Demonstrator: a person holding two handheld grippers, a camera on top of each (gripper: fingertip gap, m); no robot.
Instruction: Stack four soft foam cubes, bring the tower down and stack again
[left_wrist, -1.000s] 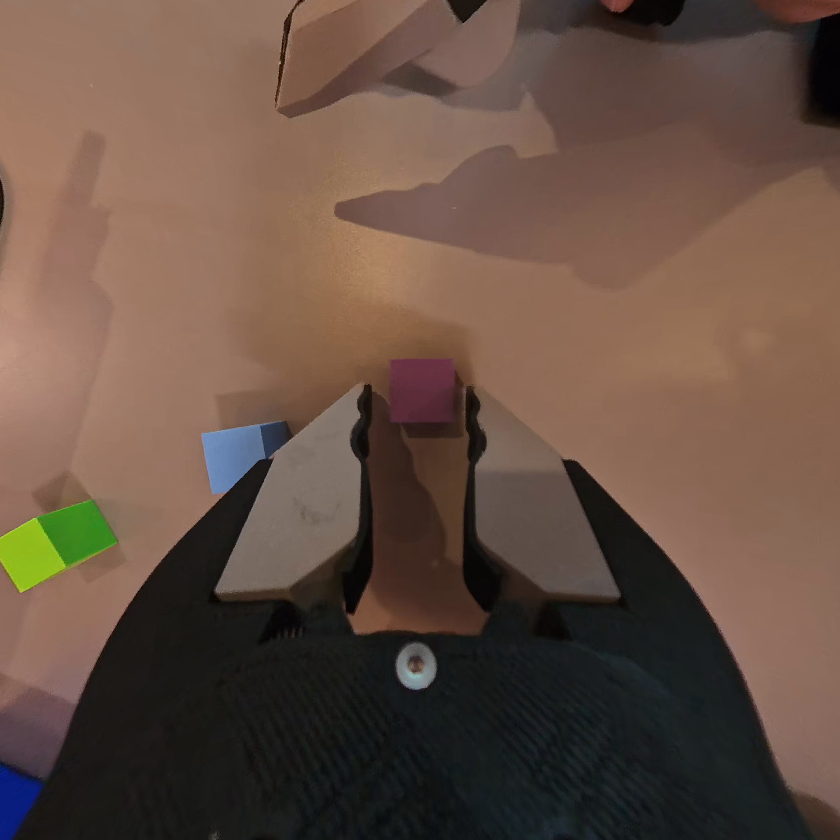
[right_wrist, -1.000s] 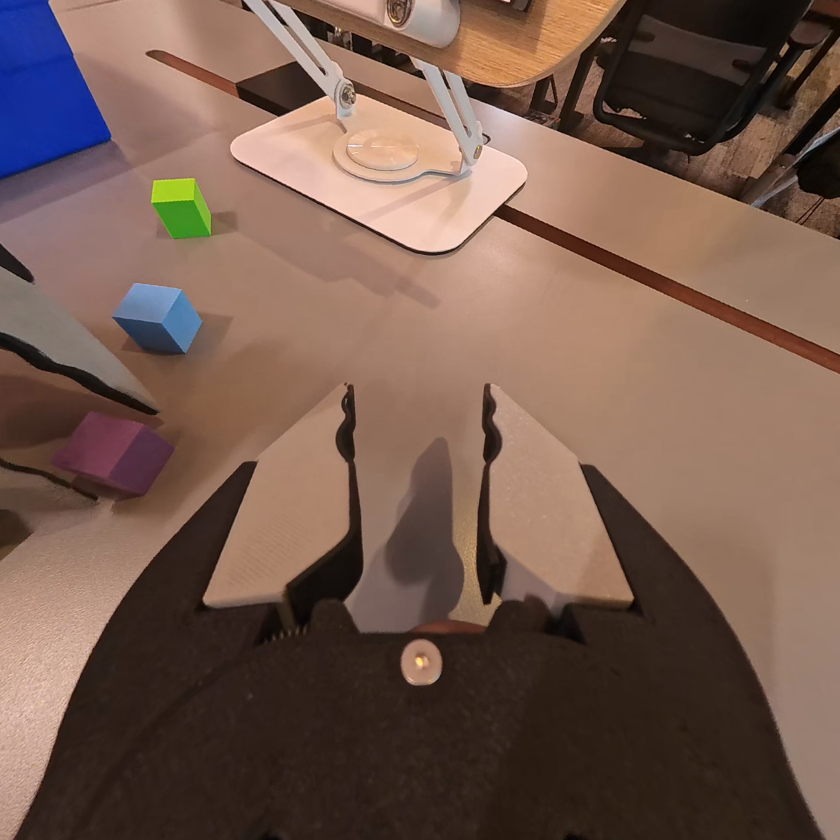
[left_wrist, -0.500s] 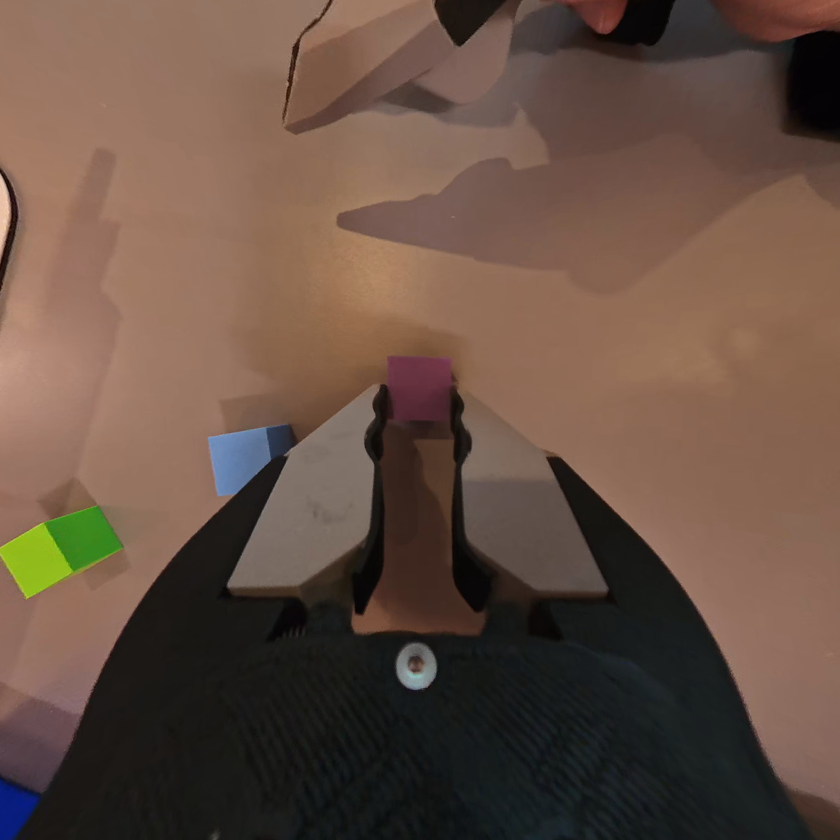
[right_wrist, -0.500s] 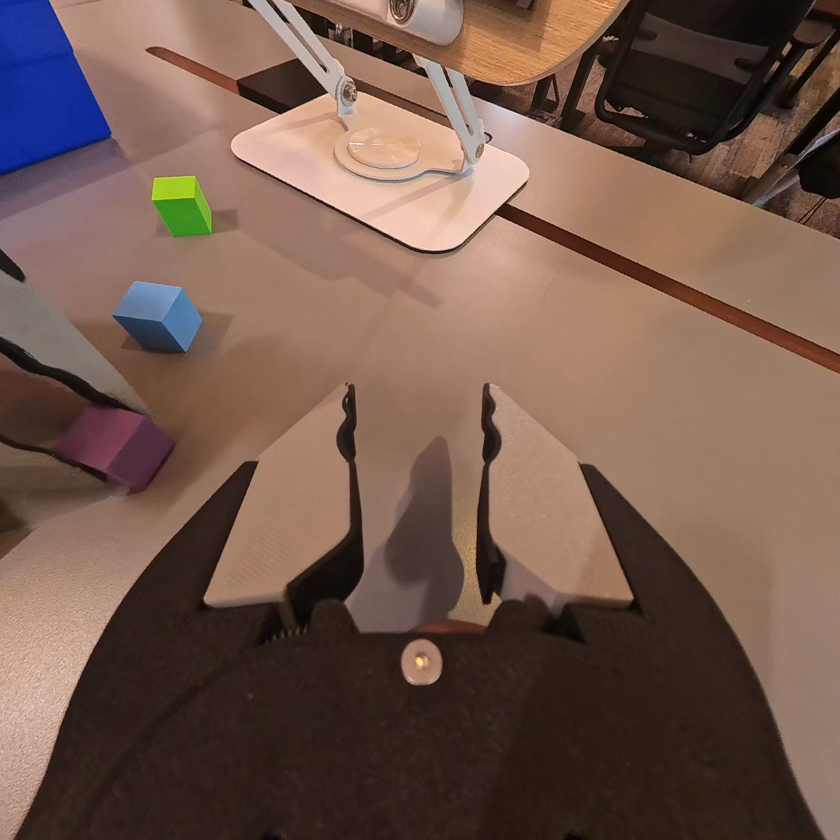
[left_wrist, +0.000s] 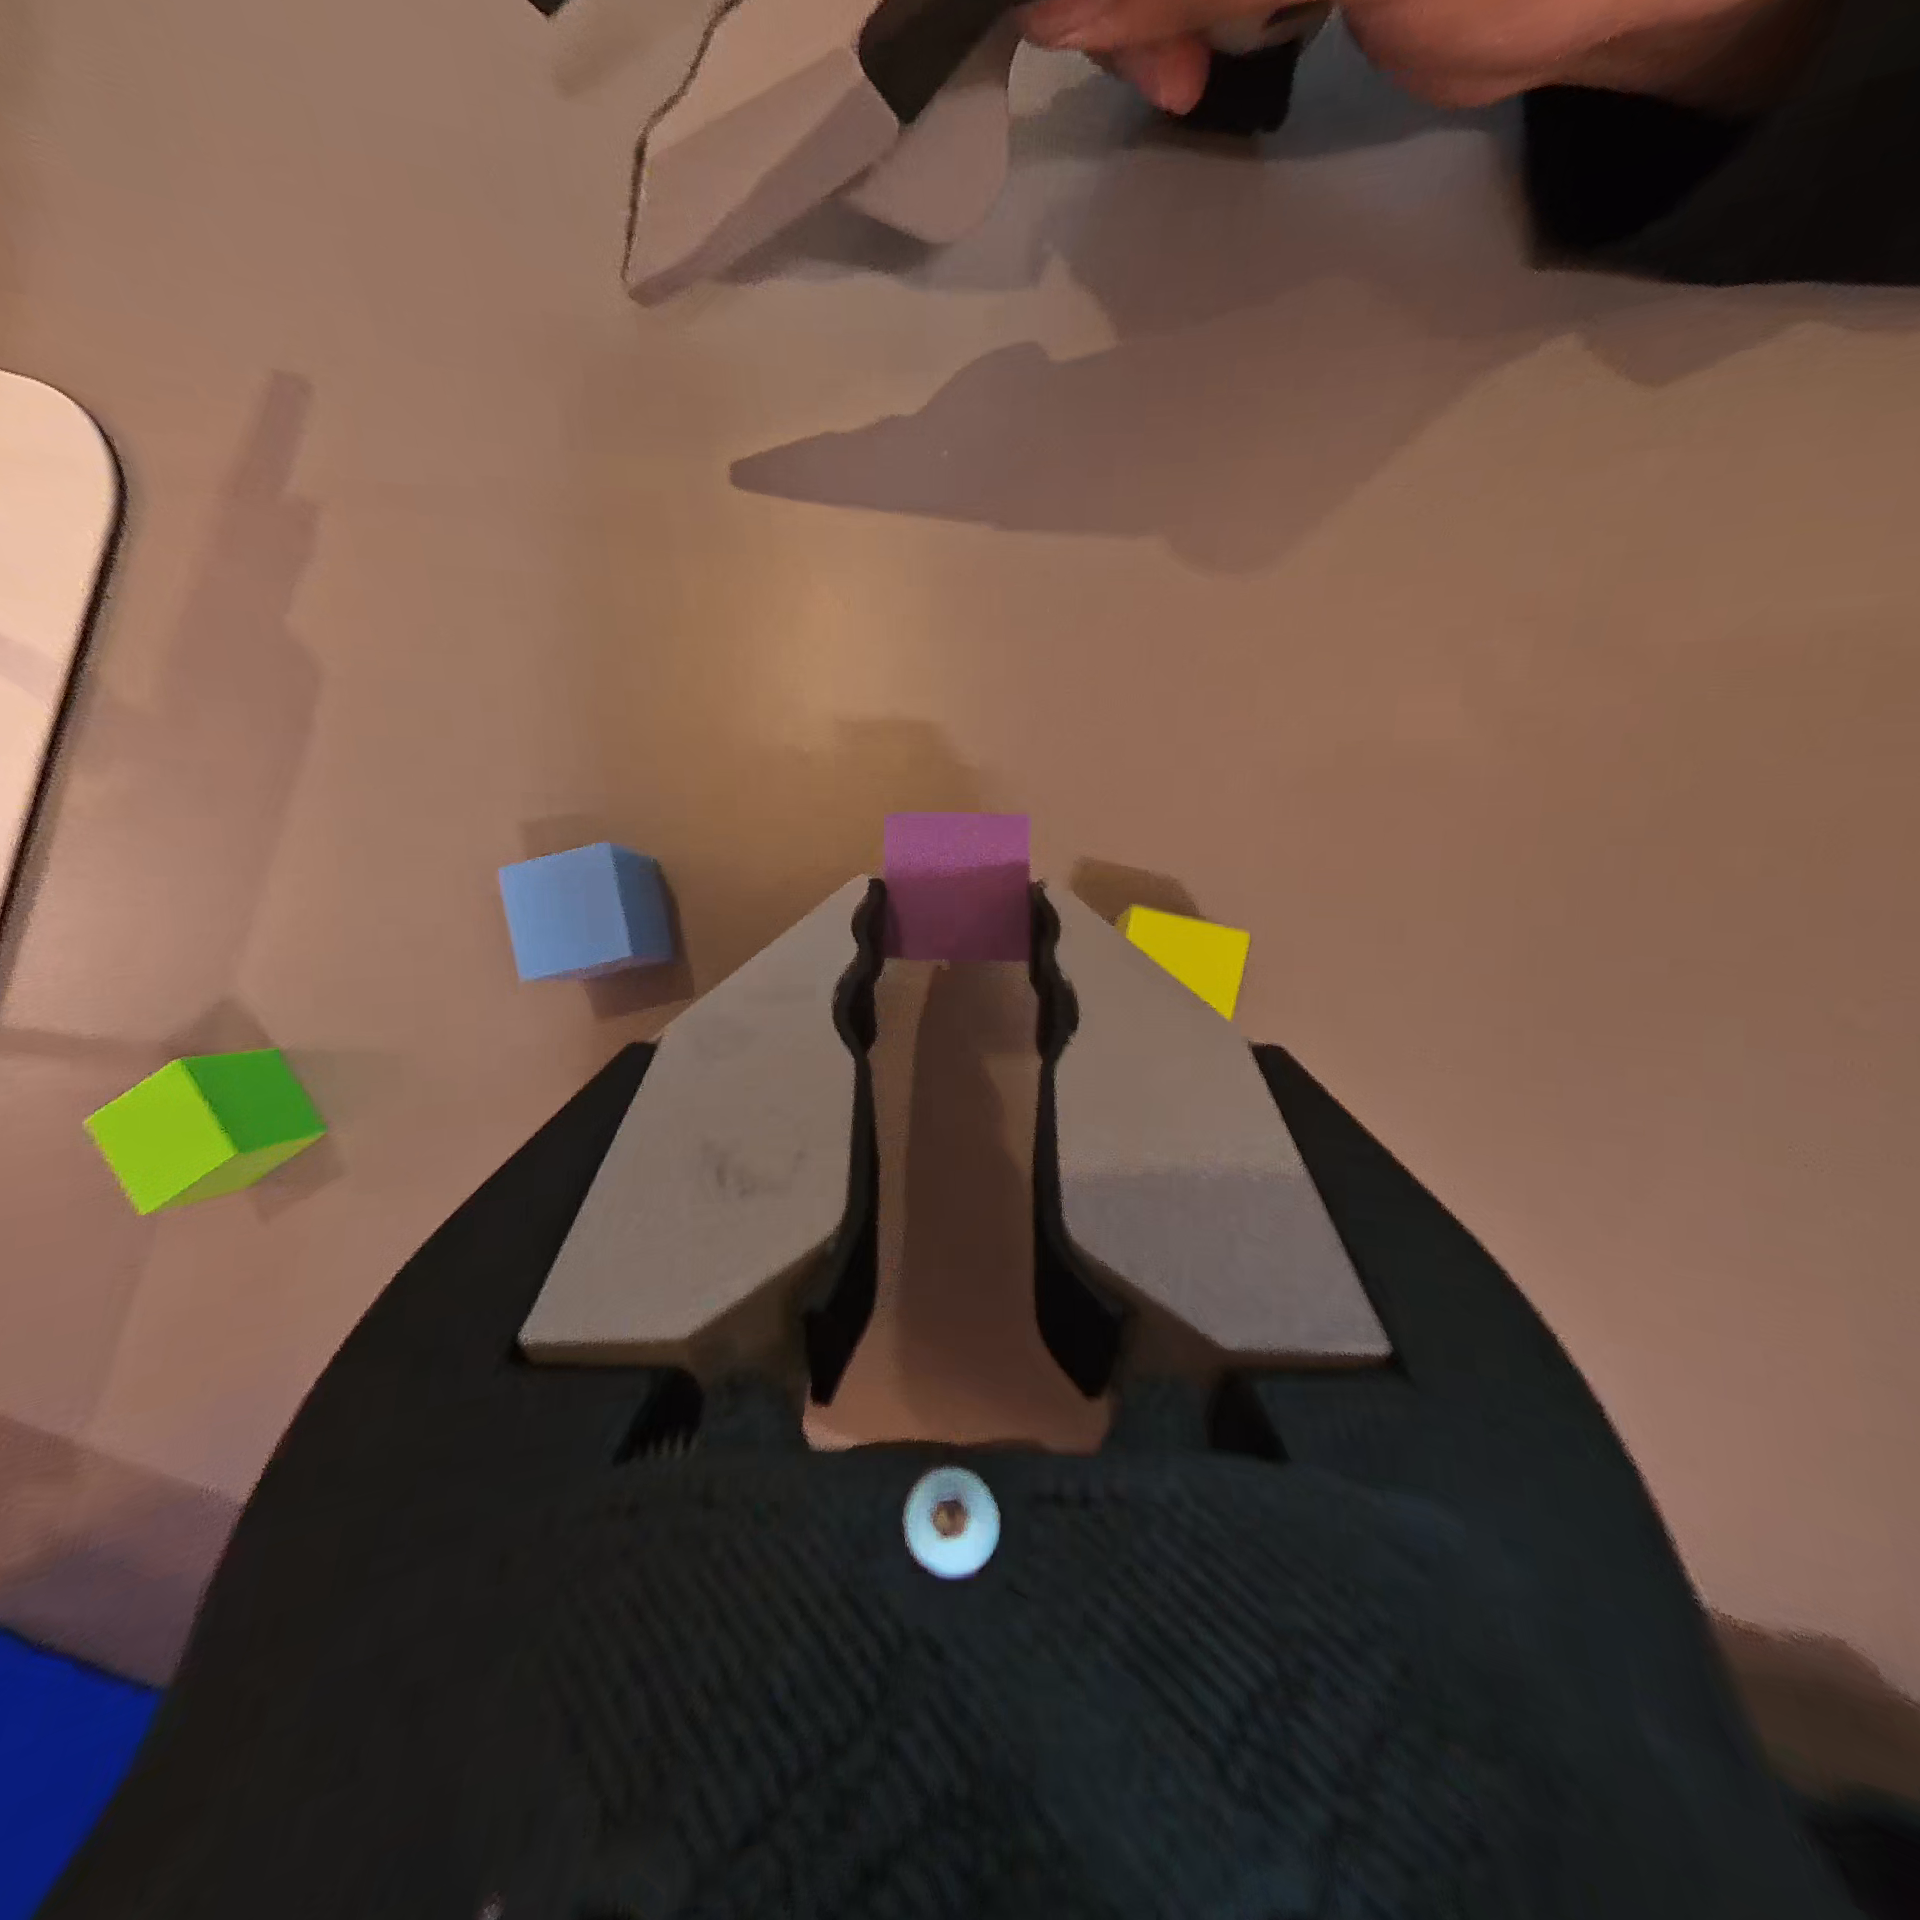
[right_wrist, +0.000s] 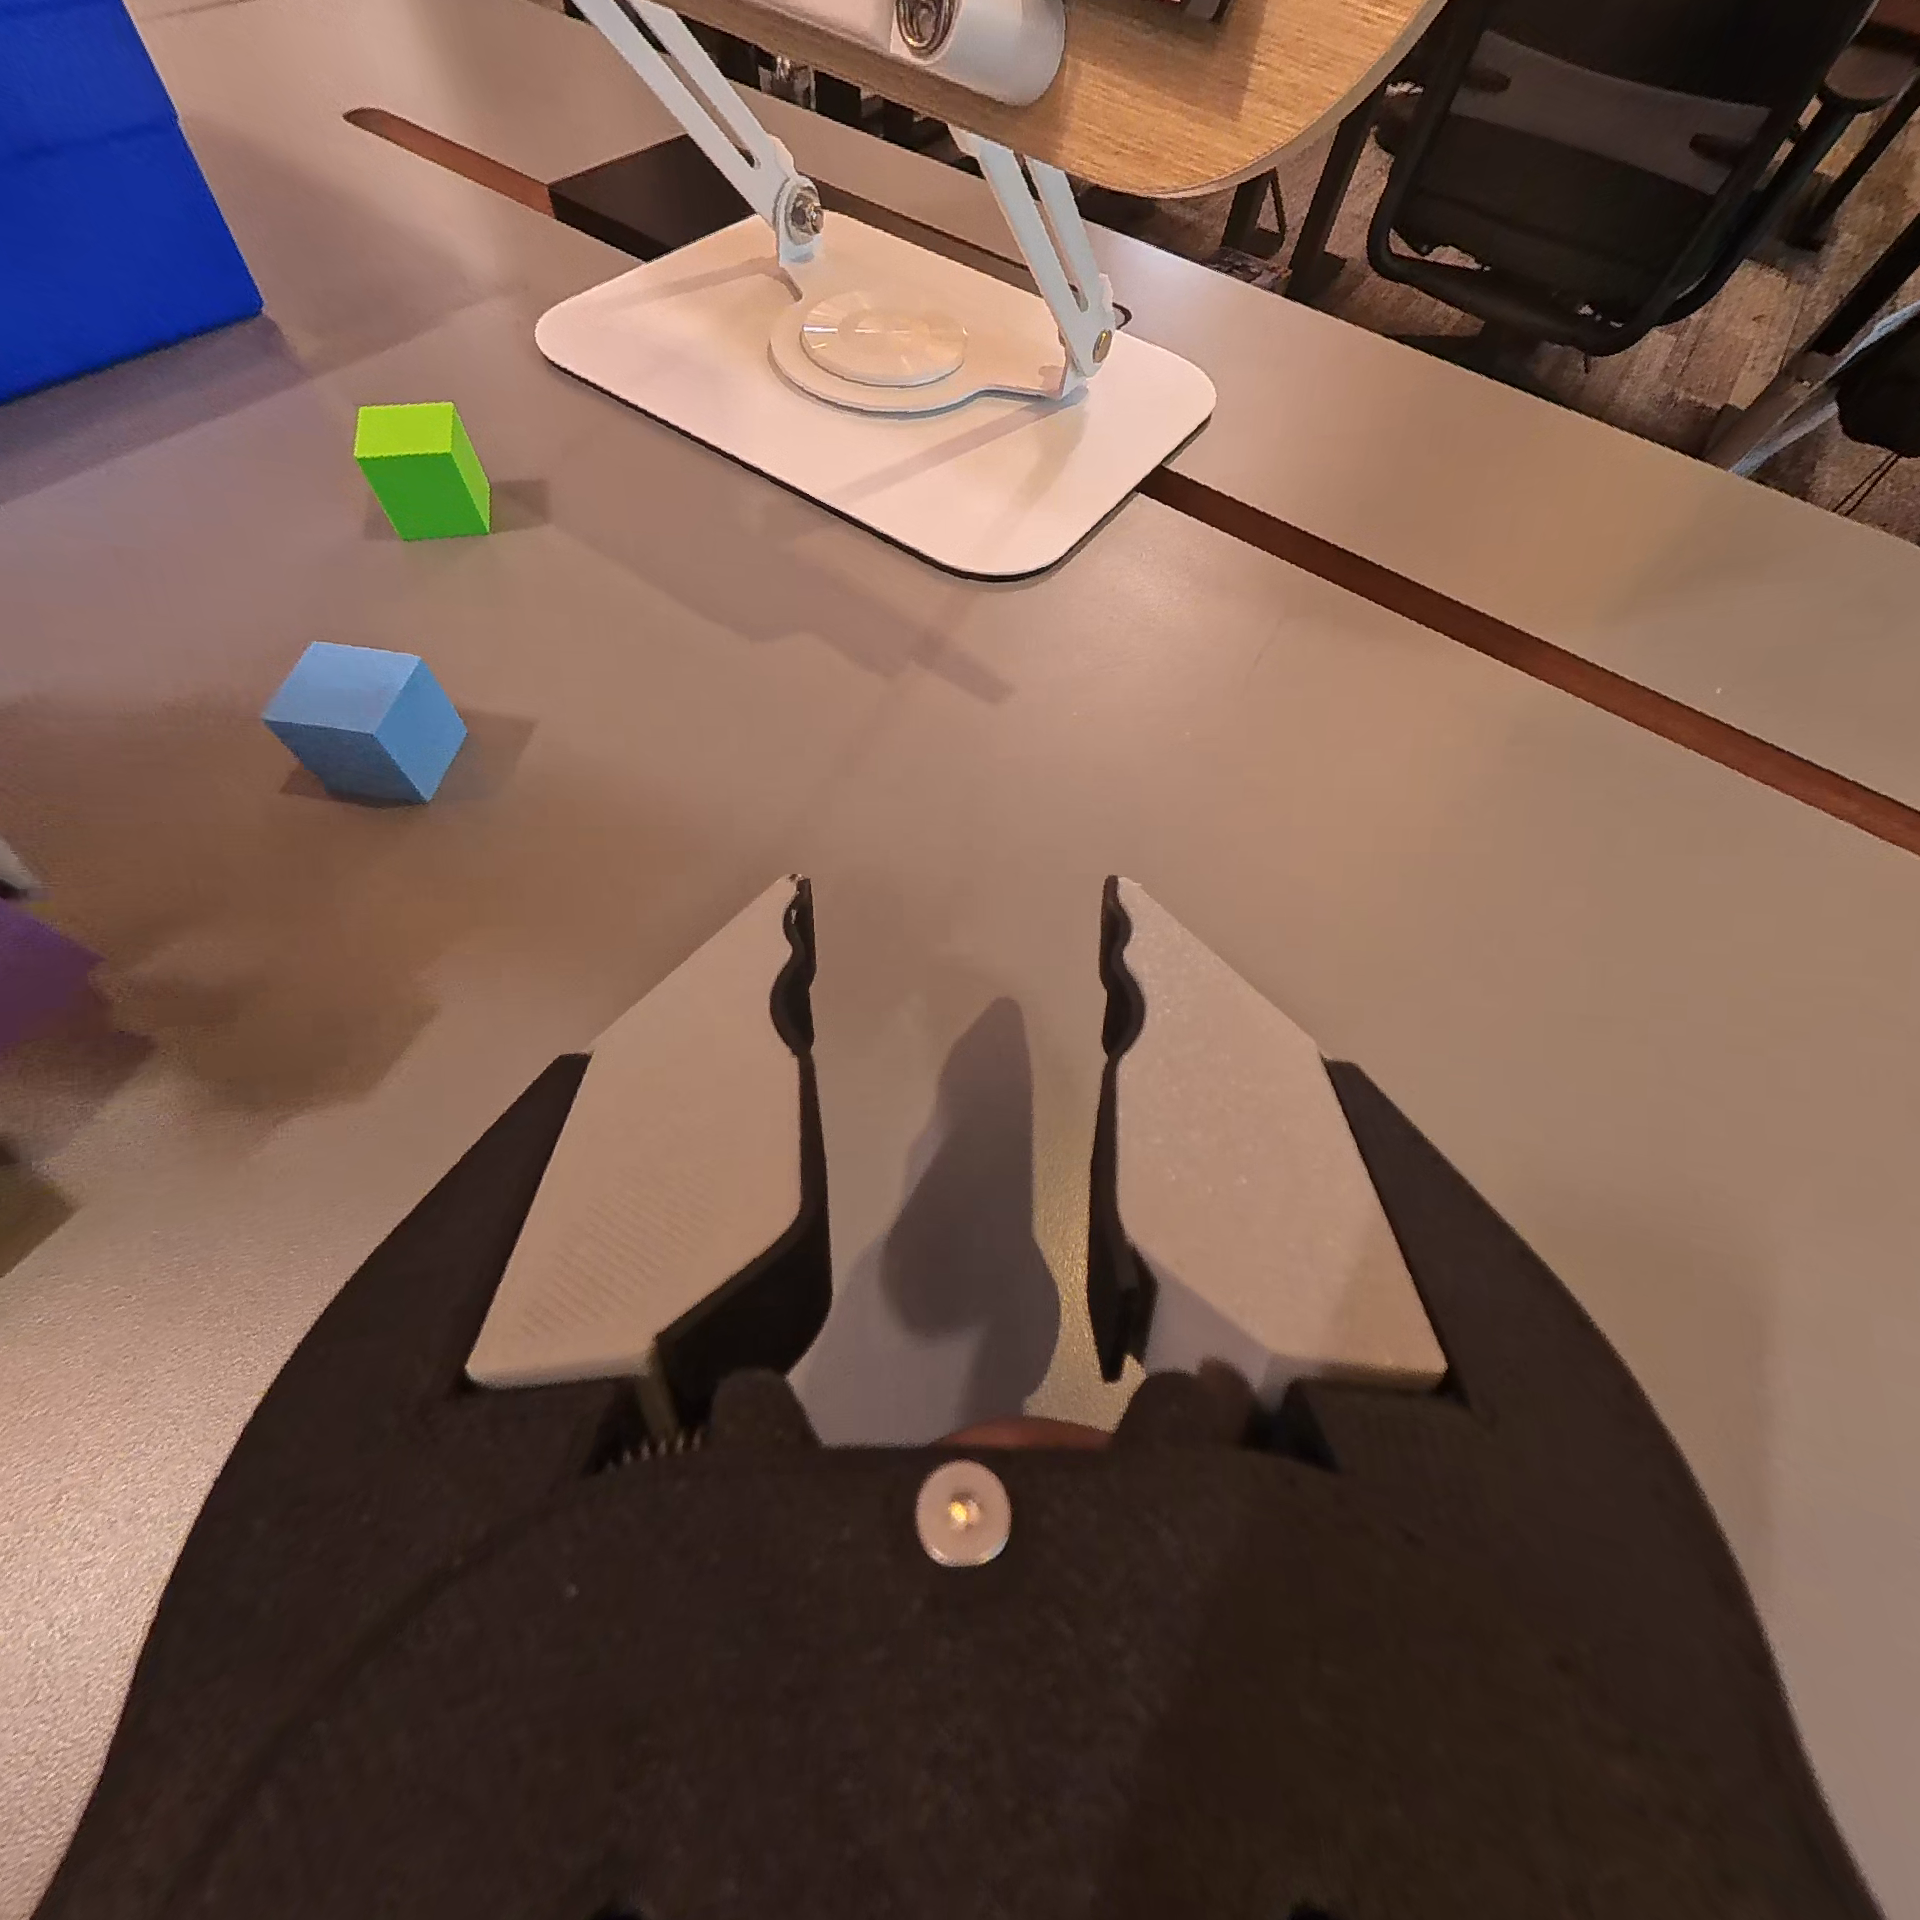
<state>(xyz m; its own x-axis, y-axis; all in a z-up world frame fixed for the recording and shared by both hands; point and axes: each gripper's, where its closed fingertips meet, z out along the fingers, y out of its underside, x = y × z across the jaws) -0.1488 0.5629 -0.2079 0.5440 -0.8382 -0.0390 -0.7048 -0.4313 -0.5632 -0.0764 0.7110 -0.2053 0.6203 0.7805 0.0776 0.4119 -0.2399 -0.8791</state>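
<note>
Lifted clear of the grey table (left_wrist: 1455, 831) since a second ago, the purple soft foam cube (left_wrist: 956, 883) sits clamped between the left gripper (left_wrist: 956, 920) pads, uncovering a yellow foam cube (left_wrist: 1190, 951) (likely the tower base). Blue (left_wrist: 582, 909) and green (left_wrist: 203, 1127) foam cubes lie apart. Tilted steeply downward, the left gripper overlooks them; the right gripper (right_wrist: 956, 904) hovers low, gaping, empty.

I am working at a grey table (right_wrist: 1351, 790) crossed by a dark brown seam (right_wrist: 1558, 665); a white stand base (right_wrist: 935, 457) is resting on it, a wooden desk (right_wrist: 1195, 94) and black chair (right_wrist: 1621, 177) are standing behind, and warm light is casting soft shadows.
</note>
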